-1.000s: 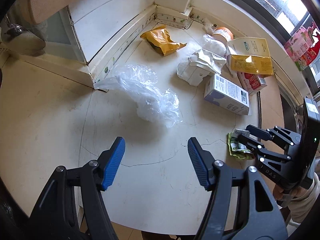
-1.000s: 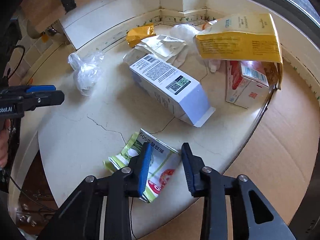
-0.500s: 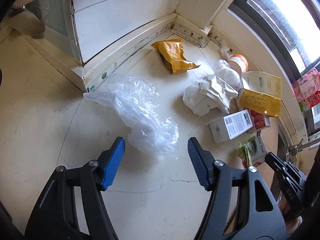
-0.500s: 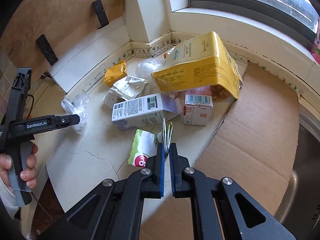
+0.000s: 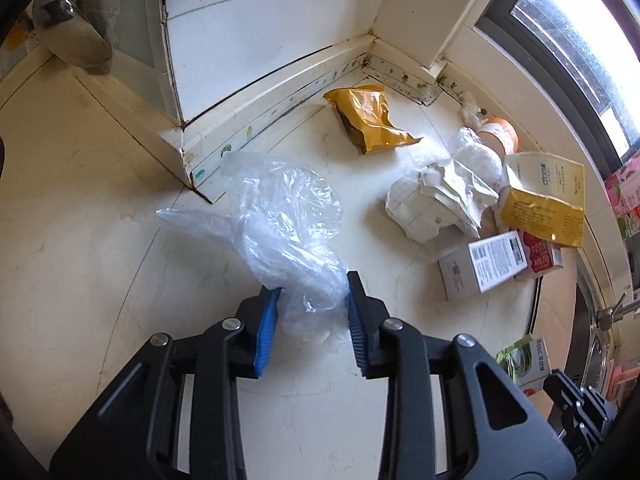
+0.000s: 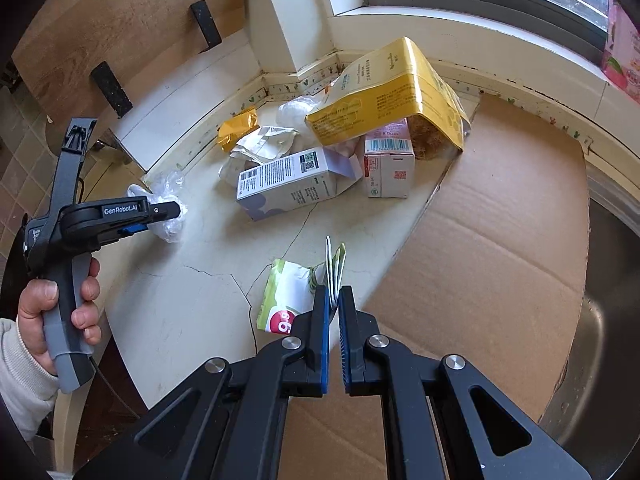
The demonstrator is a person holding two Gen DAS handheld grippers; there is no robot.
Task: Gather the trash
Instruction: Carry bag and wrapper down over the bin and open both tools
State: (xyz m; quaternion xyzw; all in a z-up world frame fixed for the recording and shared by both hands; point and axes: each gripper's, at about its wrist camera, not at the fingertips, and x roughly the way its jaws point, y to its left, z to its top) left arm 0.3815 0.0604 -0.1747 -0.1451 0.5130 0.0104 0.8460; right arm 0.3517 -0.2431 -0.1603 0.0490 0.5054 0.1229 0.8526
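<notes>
A crumpled clear plastic bag [image 5: 280, 216] lies on the cream counter. My left gripper [image 5: 312, 312] is half closed around its near end, with the blue pads touching the plastic; it also shows in the right wrist view [image 6: 160, 216]. My right gripper [image 6: 334, 308] is shut on the edge of a green and white snack packet [image 6: 286, 300] and holds it just above the counter. The packet also shows in the left wrist view [image 5: 526, 364]. More trash lies behind: an orange-yellow wrapper [image 5: 368, 118], crumpled white paper [image 5: 436, 196], a white carton [image 6: 292, 184] and a big yellow bag [image 6: 384, 96].
A small red and white box [image 6: 390, 168] stands by the carton. A cardboard sheet [image 6: 492, 248] covers the counter on the right, beside a steel sink [image 6: 600, 320]. A white wall ledge [image 5: 256, 92] and the window sill [image 6: 480, 40] bound the back.
My left gripper moved forward onto the clear bag and its jaws closed in around it. My right gripper shut on the green packet and lifted it back from the carton.
</notes>
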